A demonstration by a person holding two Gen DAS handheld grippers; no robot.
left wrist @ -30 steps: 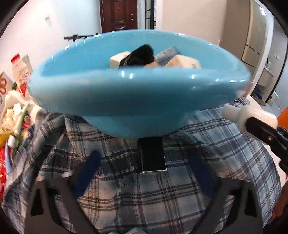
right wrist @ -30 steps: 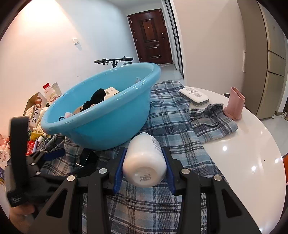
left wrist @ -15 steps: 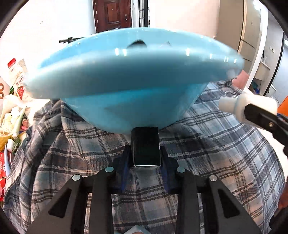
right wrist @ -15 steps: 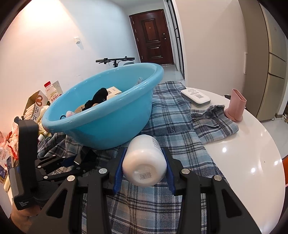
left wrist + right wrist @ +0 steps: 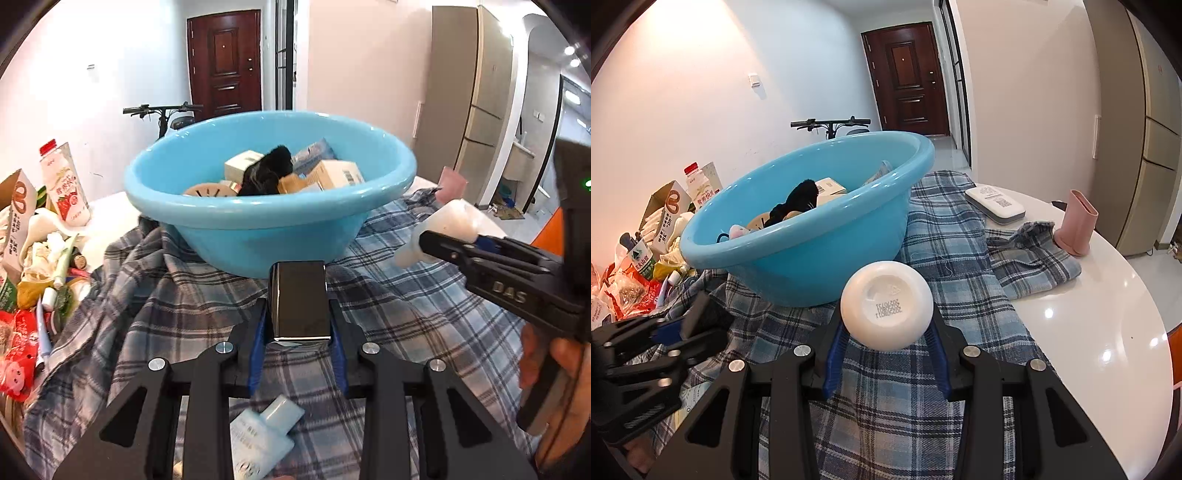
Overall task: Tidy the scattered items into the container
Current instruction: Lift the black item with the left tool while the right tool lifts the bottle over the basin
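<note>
Left hand-held gripper (image 5: 298, 332) lifted, clamping black box (image 5: 298, 301); right hand-held gripper (image 5: 886, 343) clamps white bottle (image 5: 886, 305). Clear blue basin (image 5: 812, 243) rim before releasing.

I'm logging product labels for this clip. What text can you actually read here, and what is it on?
"DAS": right gripper, on its black arm.
Mirrored date code, digits unclear: base of the white bottle the right gripper holds.
Chinese print, too blurred: strawberry milk bottle.
Print too small: light blue tube, white flat case, boxes in the blue basin.
Nothing on the black box in the left gripper.
</note>
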